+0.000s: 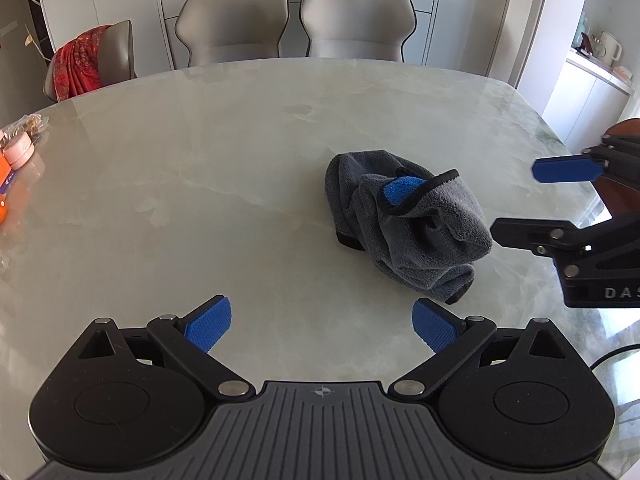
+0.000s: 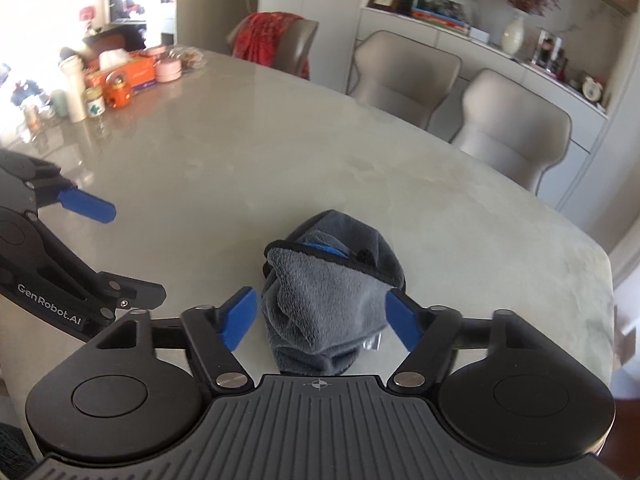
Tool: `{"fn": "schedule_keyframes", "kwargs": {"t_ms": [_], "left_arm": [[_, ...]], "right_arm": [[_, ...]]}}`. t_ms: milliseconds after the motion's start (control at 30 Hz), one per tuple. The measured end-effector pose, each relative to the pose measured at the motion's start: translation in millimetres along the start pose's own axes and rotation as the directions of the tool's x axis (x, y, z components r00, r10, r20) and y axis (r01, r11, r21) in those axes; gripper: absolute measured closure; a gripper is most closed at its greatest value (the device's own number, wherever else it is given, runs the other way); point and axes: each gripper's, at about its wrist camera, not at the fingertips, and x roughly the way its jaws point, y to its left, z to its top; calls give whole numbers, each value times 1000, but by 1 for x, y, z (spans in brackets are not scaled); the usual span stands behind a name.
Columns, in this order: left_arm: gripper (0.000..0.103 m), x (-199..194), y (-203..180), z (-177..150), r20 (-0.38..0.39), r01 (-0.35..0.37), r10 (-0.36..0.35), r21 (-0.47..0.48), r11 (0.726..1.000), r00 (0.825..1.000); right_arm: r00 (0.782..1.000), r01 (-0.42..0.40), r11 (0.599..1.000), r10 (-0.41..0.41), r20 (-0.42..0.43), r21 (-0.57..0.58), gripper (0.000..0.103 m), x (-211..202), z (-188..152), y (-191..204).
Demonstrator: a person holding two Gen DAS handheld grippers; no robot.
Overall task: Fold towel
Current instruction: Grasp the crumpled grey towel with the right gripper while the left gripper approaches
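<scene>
Two grippers, both wide open, empty: left gripper (image 1: pixel 322 326) hovering short of crumpled towel (image 1: pixel 404 224); right gripper (image 2: pixel 320 316) fingers flanking it, untouched.

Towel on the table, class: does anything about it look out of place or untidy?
Yes. The grey towel sits in a crumpled heap on the marble table, its black-edged corner flopped over and a blue patch showing, not flat or folded.

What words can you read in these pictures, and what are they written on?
"DAS", cut off at the picture's edge: on the black body of the right tongs.
"GenRobot.AI": on the black arm of the left tongs.
Orange boxes and the jar on the table: print too blurred to read.
</scene>
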Motion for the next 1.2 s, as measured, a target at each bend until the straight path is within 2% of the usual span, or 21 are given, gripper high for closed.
{"fn": "schedule_keyframes", "kwargs": {"t_ms": [133,300,433,667,700,767,833,900,1067,1200], "left_arm": [[3,4,2,6,18,25,-26,28,999,1000],[3,8,3,12,50,54,-60,109,993,997],[3,11,2,15,84,82,-101,200,976,991],[3,20,0,21,80,101,-132,311,945,988],[3,20,-1,22,84,103,-136,320,942,987],[3,21,-3,23,93,103,-145,352,930,985],[3,24,-8,25,90,109,-157,396,912,983],[4,28,-13,27,85,118,-173,446,887,981],[10,37,-31,29,87,125,-221,604,787,971],[13,46,-47,35,64,145,-260,692,708,964]], "right_arm": [[1000,-23,999,22,-14,-43,47,14,7,-2],[998,-61,993,58,-34,-98,46,26,16,-6],[996,-86,982,79,-52,-169,46,37,23,-2],[992,-118,956,99,-81,-268,46,55,27,7],[992,-115,954,94,-89,-276,48,58,26,7],[990,-123,954,99,-98,-273,62,60,24,5],[986,-148,959,123,-116,-241,81,59,23,-1],[982,-162,966,139,-128,-199,87,56,18,-9],[988,-123,983,107,-114,-137,89,40,4,-25],[992,-87,993,79,-99,-78,89,24,-6,-38]]}}
